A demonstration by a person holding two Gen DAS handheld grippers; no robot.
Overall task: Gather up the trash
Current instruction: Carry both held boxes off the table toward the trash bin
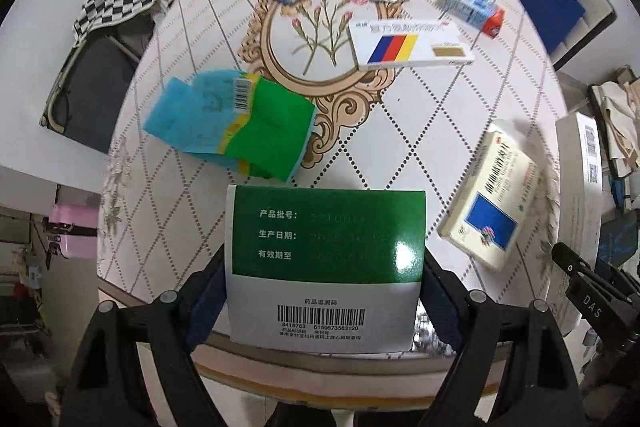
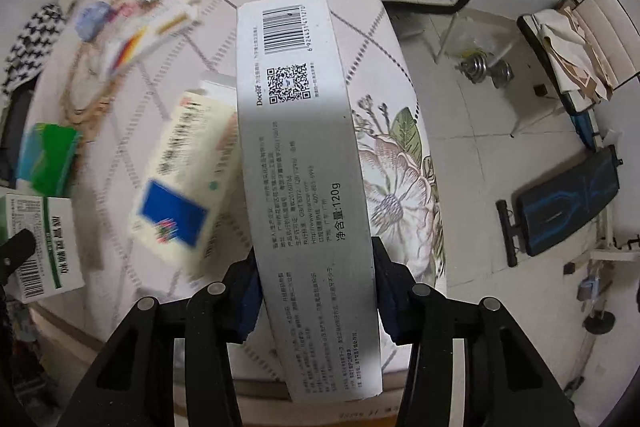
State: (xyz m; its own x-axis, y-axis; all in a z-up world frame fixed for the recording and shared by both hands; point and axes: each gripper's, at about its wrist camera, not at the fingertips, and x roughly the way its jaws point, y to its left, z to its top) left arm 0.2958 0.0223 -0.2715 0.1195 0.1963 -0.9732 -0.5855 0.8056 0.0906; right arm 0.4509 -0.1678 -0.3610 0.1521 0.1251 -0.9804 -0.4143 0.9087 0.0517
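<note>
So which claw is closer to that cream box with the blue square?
Right. The right claw hangs just beside the cream box; the left claw sits farther off, across bare tablecloth.

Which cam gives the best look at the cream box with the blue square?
Left wrist: the cream box lies sharp and whole near the table edge. Right wrist shows it larger but motion-blurred, partly covered by the held grey carton.

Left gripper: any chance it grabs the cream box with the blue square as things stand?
Probably not yet. The left gripper is shut on the green-and-white box, so nothing else fits between its fingers. The cream box with the blue square lies uncovered on the table, so the way is free once that load is dropped.
</note>
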